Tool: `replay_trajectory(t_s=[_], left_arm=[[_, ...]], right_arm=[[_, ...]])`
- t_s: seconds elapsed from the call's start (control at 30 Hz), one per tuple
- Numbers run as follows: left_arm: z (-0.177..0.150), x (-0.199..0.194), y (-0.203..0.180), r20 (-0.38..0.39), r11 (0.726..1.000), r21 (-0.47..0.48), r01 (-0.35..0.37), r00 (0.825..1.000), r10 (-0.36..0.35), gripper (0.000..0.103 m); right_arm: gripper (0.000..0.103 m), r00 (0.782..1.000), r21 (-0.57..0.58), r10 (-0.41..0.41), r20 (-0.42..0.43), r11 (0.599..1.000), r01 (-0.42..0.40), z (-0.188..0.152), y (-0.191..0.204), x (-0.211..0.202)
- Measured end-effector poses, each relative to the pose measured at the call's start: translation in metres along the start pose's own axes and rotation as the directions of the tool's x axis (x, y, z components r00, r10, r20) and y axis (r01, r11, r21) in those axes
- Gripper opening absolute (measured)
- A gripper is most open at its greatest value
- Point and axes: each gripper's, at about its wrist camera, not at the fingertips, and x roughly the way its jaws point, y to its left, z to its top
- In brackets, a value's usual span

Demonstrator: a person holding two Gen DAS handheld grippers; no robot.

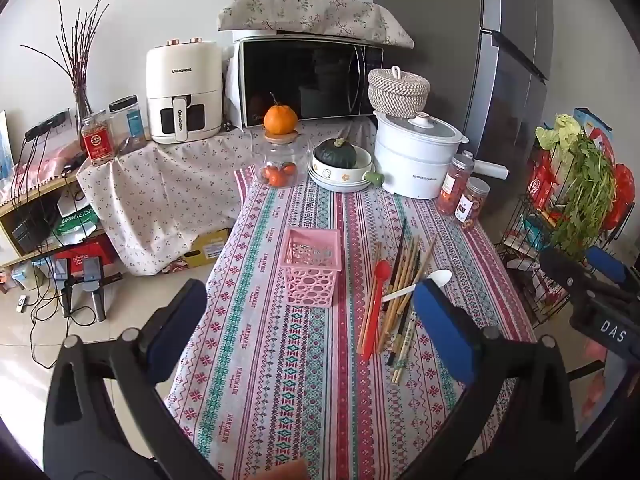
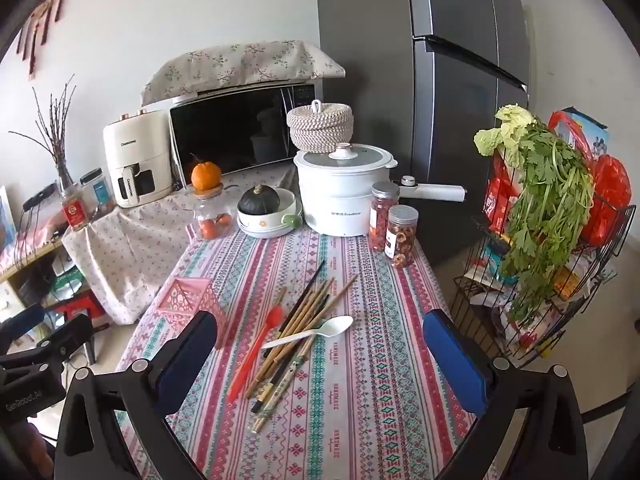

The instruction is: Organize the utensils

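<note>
A pink perforated basket (image 1: 311,269) (image 2: 185,299) stands upright on the patterned tablecloth (image 1: 280,380) (image 2: 360,400). Right of it lies a loose pile of chopsticks (image 1: 404,280) (image 2: 304,320), with a red spoon (image 1: 376,304) (image 2: 256,354) and a white plastic spoon (image 1: 424,283) (image 2: 316,331) across it. My left gripper (image 1: 316,324) hovers open in front of the basket and pile, nothing between its blue pads. My right gripper (image 2: 320,364) is open too, above the near end of the pile. The right gripper (image 1: 592,292) also shows at the right edge of the left wrist view.
At the table's far end stand a glass jar (image 1: 280,164) with an orange on top, a bowl holding a green squash (image 1: 340,164), a white electric pot (image 1: 416,156) and two snack jars (image 1: 464,192). A wire rack with greens (image 2: 548,240) stands right of the table.
</note>
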Motion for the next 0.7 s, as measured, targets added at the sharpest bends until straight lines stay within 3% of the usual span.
replay_trajectory(t_s=[0.2,0.27,0.7], left_arm=[[-0.003,0.001,0.004,-0.006,1.000,0.000,0.001,1.000,-0.001,0.103],[-0.004,-0.001,0.005,-0.004,1.000,0.001,0.001,1.000,-0.001,0.103],[-0.003,0.005,-0.002,-0.014,1.000,0.013,-0.009,1.000,0.009,0.103]], right_arm=[[0.103,1.000,-0.004,0.003,0.010,1.000,-0.003,0.003,-0.017,-0.010],[0.103,1.000,0.000,-0.027,0.012,1.000,0.027,0.005,-0.005,-0.006],[0.103,1.000,0.003,-0.023,0.013,1.000,0.023,0.003,-0.004,-0.005]])
